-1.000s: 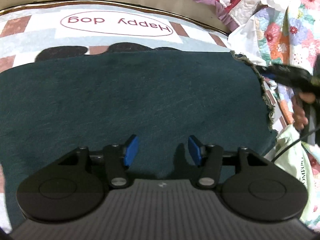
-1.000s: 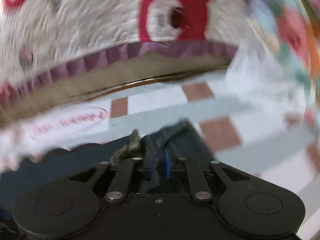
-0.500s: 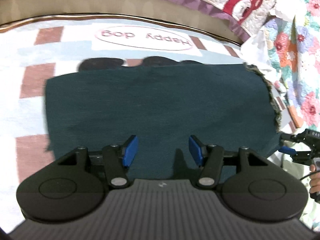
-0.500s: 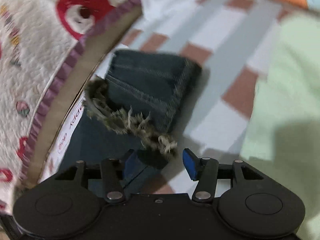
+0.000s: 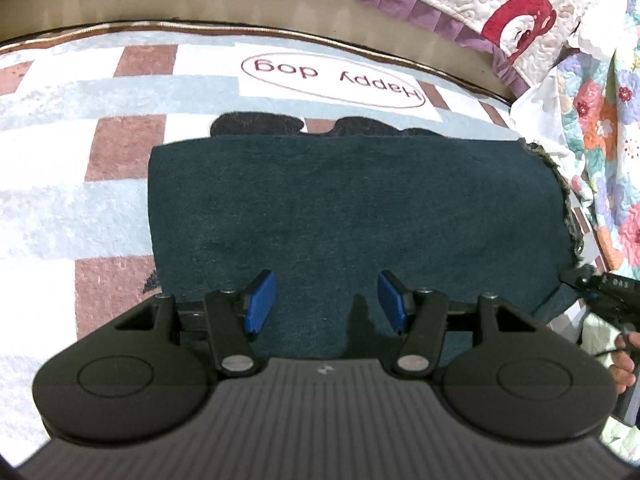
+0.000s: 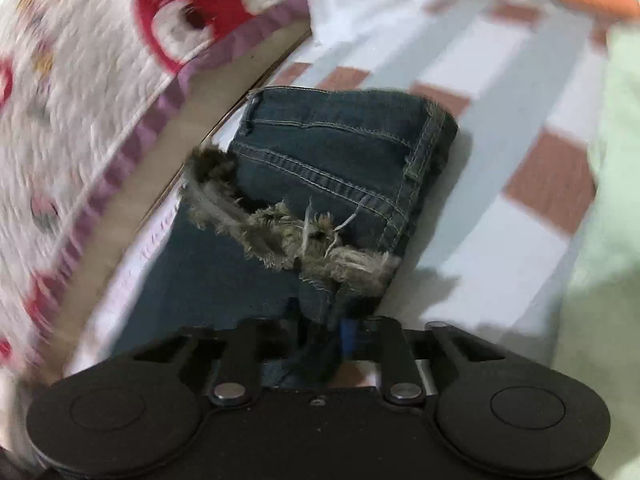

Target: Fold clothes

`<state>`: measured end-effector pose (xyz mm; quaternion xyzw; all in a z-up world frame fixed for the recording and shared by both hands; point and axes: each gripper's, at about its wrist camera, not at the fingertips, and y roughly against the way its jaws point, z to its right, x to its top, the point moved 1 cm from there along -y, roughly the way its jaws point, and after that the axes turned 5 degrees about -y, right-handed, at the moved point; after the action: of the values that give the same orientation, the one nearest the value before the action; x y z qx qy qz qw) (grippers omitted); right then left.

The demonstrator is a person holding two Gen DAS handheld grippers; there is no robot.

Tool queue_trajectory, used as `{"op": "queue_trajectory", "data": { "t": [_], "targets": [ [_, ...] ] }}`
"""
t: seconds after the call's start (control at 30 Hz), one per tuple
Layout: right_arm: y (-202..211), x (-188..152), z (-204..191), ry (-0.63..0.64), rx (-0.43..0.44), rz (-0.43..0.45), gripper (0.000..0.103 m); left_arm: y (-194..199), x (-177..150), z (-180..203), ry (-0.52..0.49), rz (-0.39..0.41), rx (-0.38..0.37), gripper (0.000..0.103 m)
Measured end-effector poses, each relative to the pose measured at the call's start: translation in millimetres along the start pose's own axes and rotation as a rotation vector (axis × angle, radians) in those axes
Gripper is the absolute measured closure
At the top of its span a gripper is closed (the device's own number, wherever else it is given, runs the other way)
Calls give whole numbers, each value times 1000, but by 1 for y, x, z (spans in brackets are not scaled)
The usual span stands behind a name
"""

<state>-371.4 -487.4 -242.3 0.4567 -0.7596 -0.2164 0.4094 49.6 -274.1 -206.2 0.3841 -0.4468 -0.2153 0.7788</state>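
Dark blue jeans (image 5: 352,216) lie folded flat on the checked sheet, their frayed hem (image 5: 560,184) along the right side. My left gripper (image 5: 327,304) hovers open over the near edge of the denim, with nothing between its blue pads (image 5: 260,300). In the right wrist view the jeans (image 6: 340,140) show stitched seams and a ragged hem (image 6: 296,240). My right gripper (image 6: 340,332) is shut on the denim just below that hem. The right gripper (image 5: 600,286) also shows at the jeans' near right corner, with a person's hand (image 5: 624,364) on it.
The checked sheet (image 5: 120,160) carries a "Happy dog" label (image 5: 332,76). A white quilt with red prints (image 5: 516,28) runs along the back, a floral quilt (image 5: 600,128) at the right. A pale green garment (image 6: 600,240) lies to the right of the jeans.
My right gripper, open half a second ago, has shut on the denim by the frayed hem. The left gripper has shifted right and stayed open.
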Motion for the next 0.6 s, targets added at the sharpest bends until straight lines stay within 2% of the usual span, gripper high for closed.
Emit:
{"op": "queue_trajectory", "data": {
  "t": [0.1, 0.17, 0.27, 0.33, 0.4, 0.47, 0.57, 0.6],
  "targets": [
    [24, -4, -44, 276, -27, 64, 93, 5, 2, 2, -38, 41, -13, 43],
    [38, 0, -82, 464, 3, 91, 93, 7, 4, 3, -56, 50, -47, 42],
    [53, 26, -139, 646, 73, 129, 94, 14, 5, 9, -106, 45, -81, 42],
    [76, 48, -181, 781, 113, 221, 95, 18, 6, 18, -165, 35, -93, 38],
    [105, 53, -200, 895, 137, 346, 96, 16, 4, 27, -194, 3, -108, 37],
    [115, 62, -188, 830, 110, 404, 96, 12, 2, 35, -207, -30, -127, 37],
    [84, 63, -128, 721, -95, 391, 96, 4, -4, 48, -251, -66, -131, 37],
    [70, 63, -107, 678, -156, 345, 96, 1, -6, 50, -258, -74, -122, 36]
  ]
}}
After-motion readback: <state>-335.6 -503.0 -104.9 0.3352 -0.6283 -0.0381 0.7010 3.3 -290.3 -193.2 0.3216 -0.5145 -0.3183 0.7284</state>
